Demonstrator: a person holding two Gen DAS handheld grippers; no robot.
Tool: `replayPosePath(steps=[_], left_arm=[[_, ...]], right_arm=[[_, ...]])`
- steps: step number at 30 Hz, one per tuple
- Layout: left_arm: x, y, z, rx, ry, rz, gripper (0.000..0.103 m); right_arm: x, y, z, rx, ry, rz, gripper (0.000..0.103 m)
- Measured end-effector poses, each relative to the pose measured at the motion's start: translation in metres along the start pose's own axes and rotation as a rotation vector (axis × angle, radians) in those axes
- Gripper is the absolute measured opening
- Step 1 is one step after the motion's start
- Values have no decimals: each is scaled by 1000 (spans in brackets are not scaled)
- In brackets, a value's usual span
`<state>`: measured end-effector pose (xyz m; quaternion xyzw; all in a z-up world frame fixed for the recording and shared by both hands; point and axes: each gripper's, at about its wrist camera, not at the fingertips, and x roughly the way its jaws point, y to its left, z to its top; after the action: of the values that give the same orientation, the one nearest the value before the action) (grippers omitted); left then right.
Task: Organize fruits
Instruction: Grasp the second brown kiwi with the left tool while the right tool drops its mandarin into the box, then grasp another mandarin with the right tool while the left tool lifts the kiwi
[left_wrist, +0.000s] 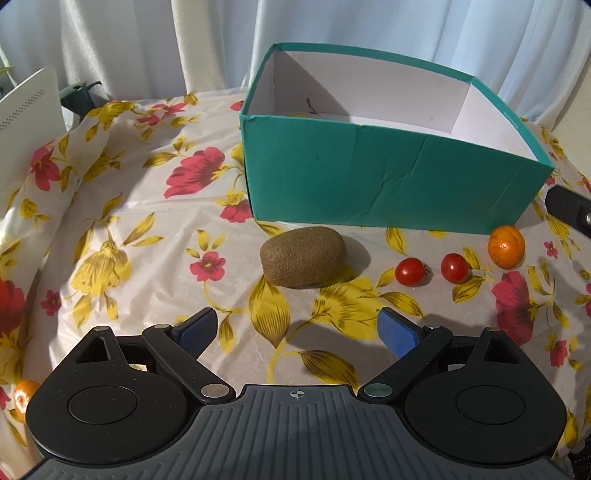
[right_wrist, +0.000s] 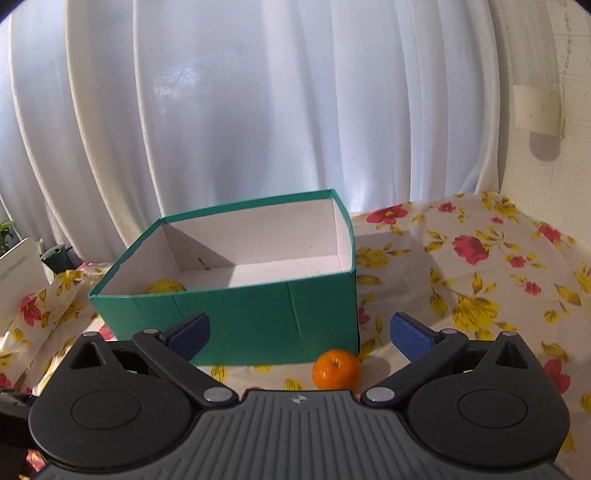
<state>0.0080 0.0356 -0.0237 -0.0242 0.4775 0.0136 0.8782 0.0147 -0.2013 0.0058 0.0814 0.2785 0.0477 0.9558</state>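
right tool (right_wrist: 300, 334) agape, empty | box (right_wrist: 258, 317): maybe 1 lemon (right_wrist: 165, 286)

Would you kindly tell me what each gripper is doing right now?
Left gripper: open, holding nothing; the kiwi lies ahead of it.
Right gripper: open, holding nothing.

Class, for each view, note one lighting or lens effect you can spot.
Left wrist view: light from the left, so the kiwi casts its shadow rightward. Right wrist view: fisheye bows the backlit curtain; the teal box looks slightly blurred.
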Motion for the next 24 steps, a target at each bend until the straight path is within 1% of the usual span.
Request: replayPosePath(steps=[2, 3, 4, 7, 9, 13, 16, 18, 20, 22, 24], left_arm=[[4, -4, -3, 22, -25, 1, 96], [5, -5, -3, 36, -37, 9, 96], [8, -7, -1, 47, -53, 26, 93], [19, -7, 6, 46, -86, 74, 92], [28, -6, 12, 33, -84, 88, 92], [43, -7, 20, 8, -94, 96, 91], [53, -9, 24, -13, -78, 87, 89], [58, -10, 27, -24, -73, 99, 86], [65, -10, 29, -27, -59, 96, 82], [69, -10, 29, -36, -48, 89, 80], [71, -11, 30, -39, -60, 88, 78]], right_arm=[[-2, -3, -12, 9, 33, 41, 103], [-3, -4, -17, 12, 46, 69, 103], [-4, -5, -21, 13, 43, 79, 103], [-12, -4, -33, -4, -26, 102, 103], [-14, -3, -37, -30, -39, 117, 103], [-7, -1, -37, -57, 16, 83, 103], [1, -1, -38, -68, 47, 61, 103], [4, 0, -39, -90, 49, 46, 103], [7, 2, -40, -115, 53, 28, 103], [12, 2, -41, -118, 63, 13, 103], [19, 0, -41, -105, 100, 14, 103]])
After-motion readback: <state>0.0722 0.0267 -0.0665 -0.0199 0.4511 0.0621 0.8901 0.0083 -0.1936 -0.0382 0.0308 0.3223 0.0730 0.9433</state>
